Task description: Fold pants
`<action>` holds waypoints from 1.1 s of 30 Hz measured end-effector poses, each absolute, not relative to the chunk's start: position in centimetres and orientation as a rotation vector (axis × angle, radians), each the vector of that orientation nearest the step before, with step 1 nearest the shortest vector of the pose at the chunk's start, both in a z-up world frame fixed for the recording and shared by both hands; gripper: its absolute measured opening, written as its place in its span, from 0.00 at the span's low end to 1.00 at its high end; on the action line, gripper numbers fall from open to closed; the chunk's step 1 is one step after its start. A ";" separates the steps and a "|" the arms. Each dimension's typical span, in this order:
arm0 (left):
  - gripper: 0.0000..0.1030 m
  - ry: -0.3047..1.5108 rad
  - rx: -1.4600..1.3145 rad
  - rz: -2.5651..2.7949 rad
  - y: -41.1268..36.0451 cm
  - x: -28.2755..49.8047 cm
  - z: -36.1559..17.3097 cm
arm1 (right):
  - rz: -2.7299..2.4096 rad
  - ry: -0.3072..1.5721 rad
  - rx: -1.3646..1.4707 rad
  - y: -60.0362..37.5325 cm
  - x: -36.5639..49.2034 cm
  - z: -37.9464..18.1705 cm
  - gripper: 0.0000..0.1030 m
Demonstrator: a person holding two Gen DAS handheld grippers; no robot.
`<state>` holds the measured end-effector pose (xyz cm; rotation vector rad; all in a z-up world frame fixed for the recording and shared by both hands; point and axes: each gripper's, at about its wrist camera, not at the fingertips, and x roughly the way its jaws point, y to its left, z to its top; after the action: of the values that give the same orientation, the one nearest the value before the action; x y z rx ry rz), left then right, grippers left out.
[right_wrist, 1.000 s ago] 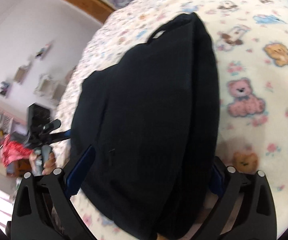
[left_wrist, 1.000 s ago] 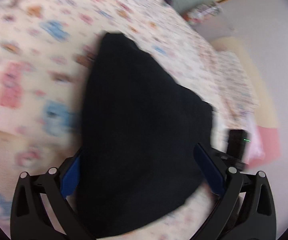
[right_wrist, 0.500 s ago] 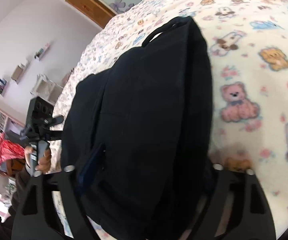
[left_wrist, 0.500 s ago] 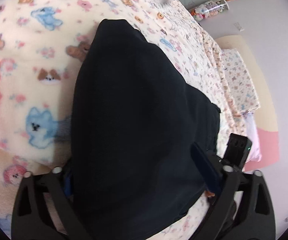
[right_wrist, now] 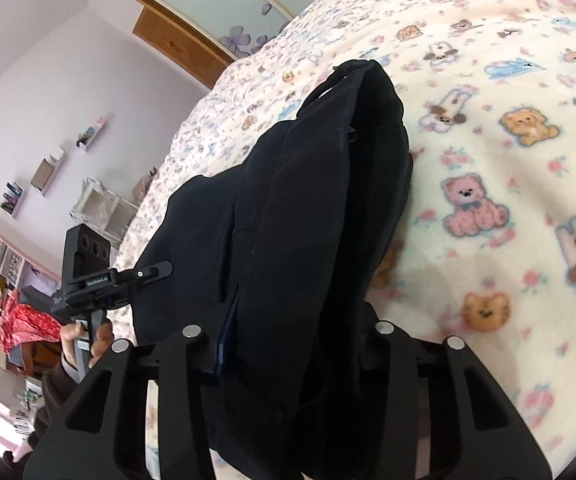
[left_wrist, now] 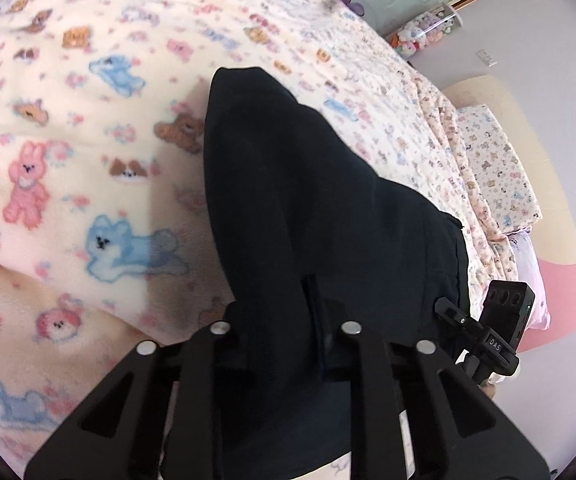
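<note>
Both jaws, just closing, pinch the near edge of the black pants (left_wrist: 327, 208) lying on the animal-print blanket (left_wrist: 88, 160), left gripper (left_wrist: 284, 340) and right gripper (right_wrist: 288, 344) alike, with bare blanket all around.

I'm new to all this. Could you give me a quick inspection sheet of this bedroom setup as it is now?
Surface: bed under an animal-print blanket.
Job's things: black pants, partly folded, lying on the blanket.
Clutter: nothing seen on the bed.
Grippers: left gripper and right gripper have just been closing; both now pinch the near edge of the pants.
Cables: nothing seen.
Surroundings: wall shelves, plush toys, pillow.
</note>
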<state>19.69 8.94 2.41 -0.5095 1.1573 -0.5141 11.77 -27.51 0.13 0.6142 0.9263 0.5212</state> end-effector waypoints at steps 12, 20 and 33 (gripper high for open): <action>0.09 1.046 -0.463 -0.539 8.1 18.3 6.1 | 0.566 0.862 0.682 -27.4 12.1 2.9 0.38; 0.09 0.975 -0.439 -0.574 5.8 19.3 8.0 | 0.528 0.770 0.681 -29.8 13.7 5.7 0.36; 0.09 0.921 -0.466 -0.598 2.2 23.9 5.3 | 0.455 0.747 0.753 -34.1 17.2 2.0 0.35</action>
<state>23.89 2.17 5.29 -0.4662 0.9214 -0.5982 17.15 -34.15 1.96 0.7529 0.7467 0.4549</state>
